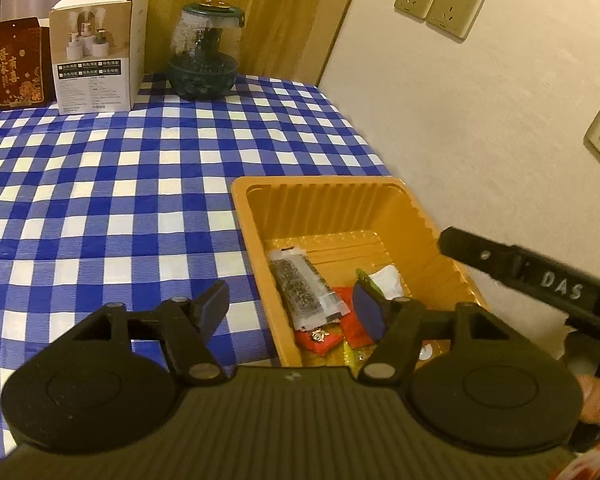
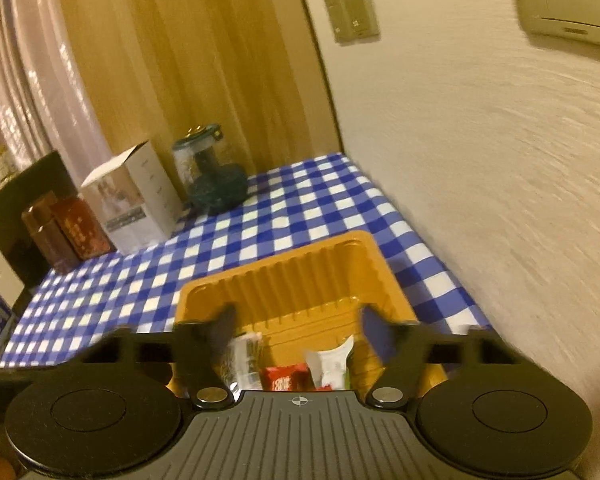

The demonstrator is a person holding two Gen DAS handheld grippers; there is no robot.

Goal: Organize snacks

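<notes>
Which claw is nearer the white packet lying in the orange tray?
Right. The right claw hangs open directly above the white packet; the left claw straddles the orange tray rim, left of it.

Orange tray (image 1: 342, 204): glossy ribbed plastic. Checked tablecloth (image 1: 120, 184): smooth sheen. Wall (image 1: 480, 120): matt, rough. White box (image 1: 98, 52): cardboard.

Tray (image 1: 256, 216) on table (image 1: 100, 184), ahead-right of left gripper (image 1: 292, 312), directly ahead of right gripper (image 2: 296, 332). Snack packets (image 1: 312, 296) in tray's near end. Carton (image 1: 96, 48), jar (image 1: 204, 52) far ahead at table's back edge; jar right of carton.
</notes>
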